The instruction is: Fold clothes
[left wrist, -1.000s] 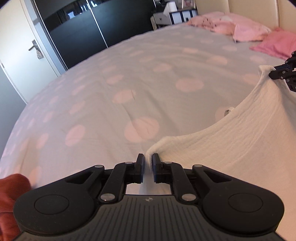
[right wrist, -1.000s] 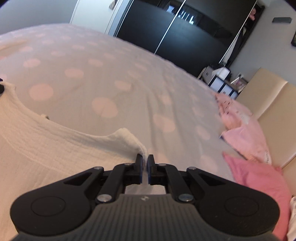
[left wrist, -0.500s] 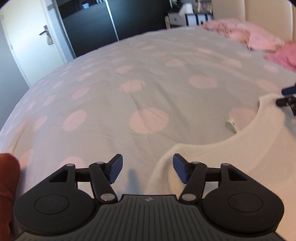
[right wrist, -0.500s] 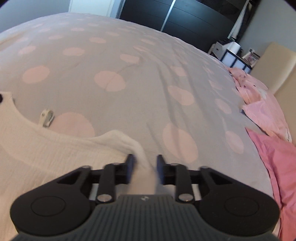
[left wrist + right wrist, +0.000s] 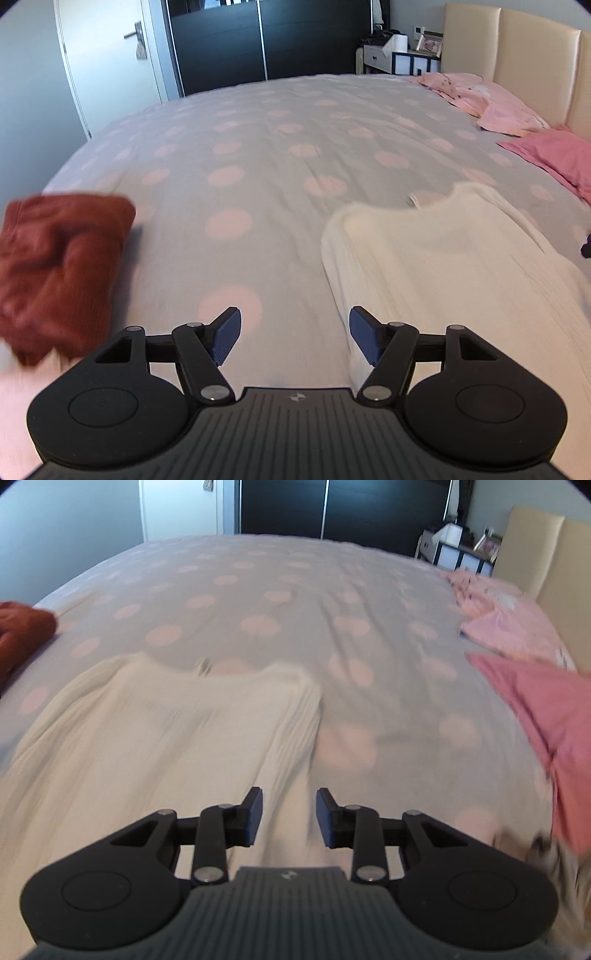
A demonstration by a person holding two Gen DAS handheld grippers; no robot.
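Both the left gripper (image 5: 295,338) and right gripper (image 5: 290,818) stand apart, empty, having just opened. The white top (image 5: 166,738) blurs, its hem cut off; the rust garment (image 5: 55,269) is smeared.

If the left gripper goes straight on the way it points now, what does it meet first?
Most likely the bedspread. The left gripper is open, with bare spotted cover between its fingers and ahead of them. The white top lies just to its right and the red cloth to its left, though depth is uncertain.
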